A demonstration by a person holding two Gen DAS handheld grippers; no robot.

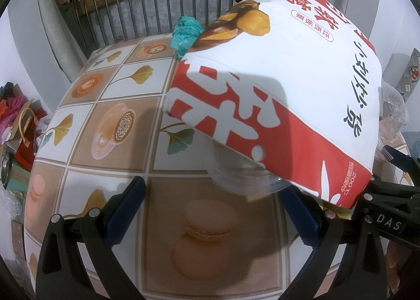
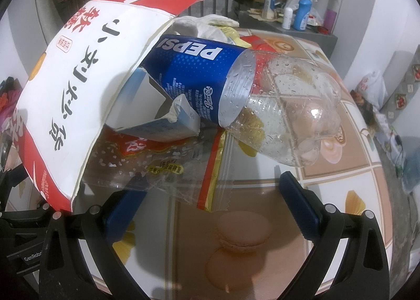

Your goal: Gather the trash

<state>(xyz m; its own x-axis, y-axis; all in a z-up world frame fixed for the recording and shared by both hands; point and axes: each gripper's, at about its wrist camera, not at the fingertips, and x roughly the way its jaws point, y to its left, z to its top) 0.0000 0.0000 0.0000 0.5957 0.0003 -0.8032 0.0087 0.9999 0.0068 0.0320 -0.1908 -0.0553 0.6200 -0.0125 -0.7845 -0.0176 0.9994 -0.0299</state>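
On the tiled table (image 2: pixel 328 181), a Pepsi bottle (image 2: pixel 236 95) stuck out of a paper bag (image 2: pixel 73 89); both the left gripper (image 1: pixel 210 210) and the right gripper (image 2: pixel 212 208) gaped, empty.

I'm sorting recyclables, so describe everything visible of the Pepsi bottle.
The Pepsi bottle is clear plastic with a blue label printed PEPSI in white. It looks empty, with droplets clinging inside. It lies tilted on its side, lobed base toward the camera, neck end hidden inside the open red-and-white paper bag. Its label side rests against a torn blue-and-white carton, above a clear wrapper on the table. No tongs touch it.
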